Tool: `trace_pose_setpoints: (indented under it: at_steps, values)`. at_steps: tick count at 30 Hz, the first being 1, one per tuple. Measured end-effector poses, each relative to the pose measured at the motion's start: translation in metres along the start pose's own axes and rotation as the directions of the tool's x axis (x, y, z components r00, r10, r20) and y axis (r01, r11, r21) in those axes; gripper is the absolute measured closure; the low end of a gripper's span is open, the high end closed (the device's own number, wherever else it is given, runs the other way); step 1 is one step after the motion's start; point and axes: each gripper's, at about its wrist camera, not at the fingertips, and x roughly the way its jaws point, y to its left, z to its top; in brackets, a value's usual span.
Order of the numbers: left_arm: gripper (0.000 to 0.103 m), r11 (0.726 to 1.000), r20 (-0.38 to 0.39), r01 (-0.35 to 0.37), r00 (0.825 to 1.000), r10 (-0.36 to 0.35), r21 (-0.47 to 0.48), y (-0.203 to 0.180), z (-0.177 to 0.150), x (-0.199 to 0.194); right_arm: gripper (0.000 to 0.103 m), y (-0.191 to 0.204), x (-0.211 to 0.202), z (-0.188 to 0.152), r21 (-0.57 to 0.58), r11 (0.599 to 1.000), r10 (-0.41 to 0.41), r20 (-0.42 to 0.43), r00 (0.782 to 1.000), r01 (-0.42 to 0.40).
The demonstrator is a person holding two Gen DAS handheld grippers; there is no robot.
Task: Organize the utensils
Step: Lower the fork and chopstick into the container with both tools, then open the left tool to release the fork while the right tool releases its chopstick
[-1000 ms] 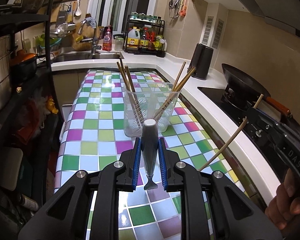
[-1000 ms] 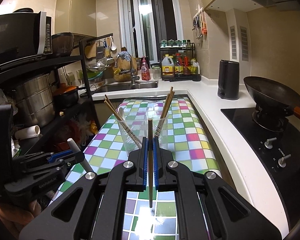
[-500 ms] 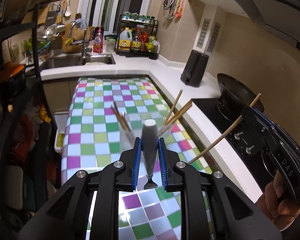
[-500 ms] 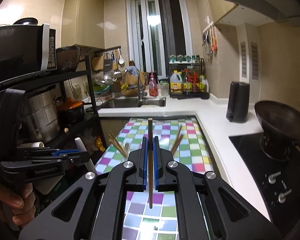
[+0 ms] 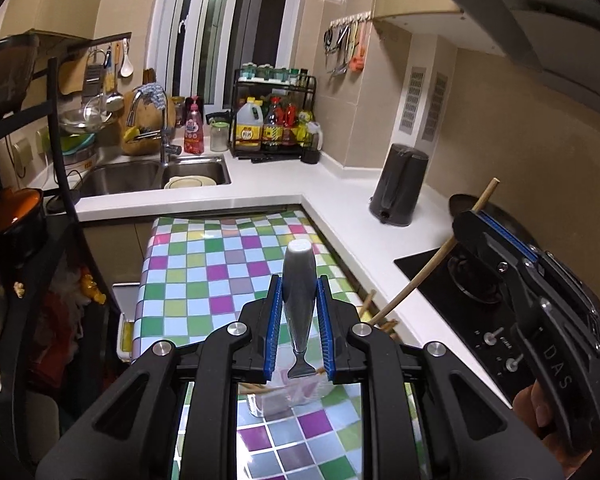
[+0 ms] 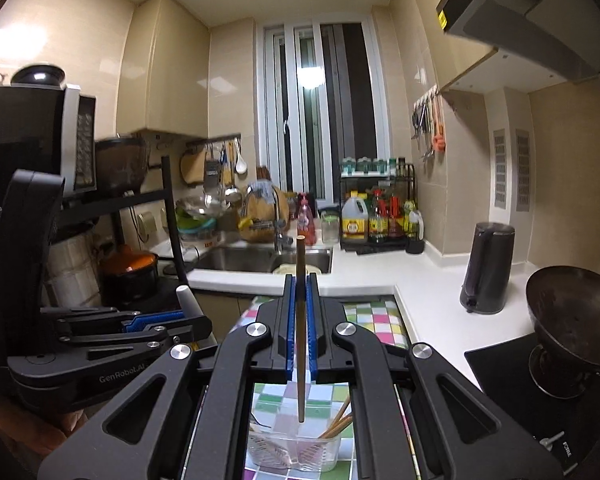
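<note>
Wooden chopstick (image 6: pixel 301 320) is hanging clamped in the right gripper (image 6: pixel 300 322) while the left gripper (image 5: pixel 299 326) is pinching a spoon (image 5: pixel 299 280), both risking missing the clear holder (image 6: pixel 294 450) below.

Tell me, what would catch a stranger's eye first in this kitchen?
Probably the checkered tablecloth in pink, green and blue, running down the middle toward the sink. Above it, the left gripper clamps a grey-handled utensil upright, and the right gripper pinches a single wooden chopstick. Just below, a clear plastic holder with more chopsticks stands on the cloth.
</note>
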Motion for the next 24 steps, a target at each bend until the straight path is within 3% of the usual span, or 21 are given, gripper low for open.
trace_pose_setpoints:
  at_steps: [6,13,19,24]
  values:
    - [0.086,0.999,-0.095,-0.038,0.995,0.039,0.021,0.008,-0.023,0.053,0.098,-0.007,0.040,-0.033,0.027,0.999,0.026,-0.090,0.996,-0.023]
    - [0.086,0.997,-0.145,-0.062,0.987,0.067,0.042,0.013,-0.046,0.081,0.098,-0.012,0.065,-0.060,0.040,0.999,0.027,-0.176,0.984,-0.021]
    - [0.081,0.998,-0.142,-0.064,0.988,0.067,0.029,0.012,-0.051,0.080,0.096,-0.010,0.069,-0.070,0.025,1.000,0.014,-0.214,0.977,-0.009]
    - [0.080,0.997,-0.118,-0.066,0.991,0.069,0.027,0.007,-0.049,0.064,0.085,-0.010,0.063,-0.069,0.031,1.000,0.002,-0.212,0.977,0.005]
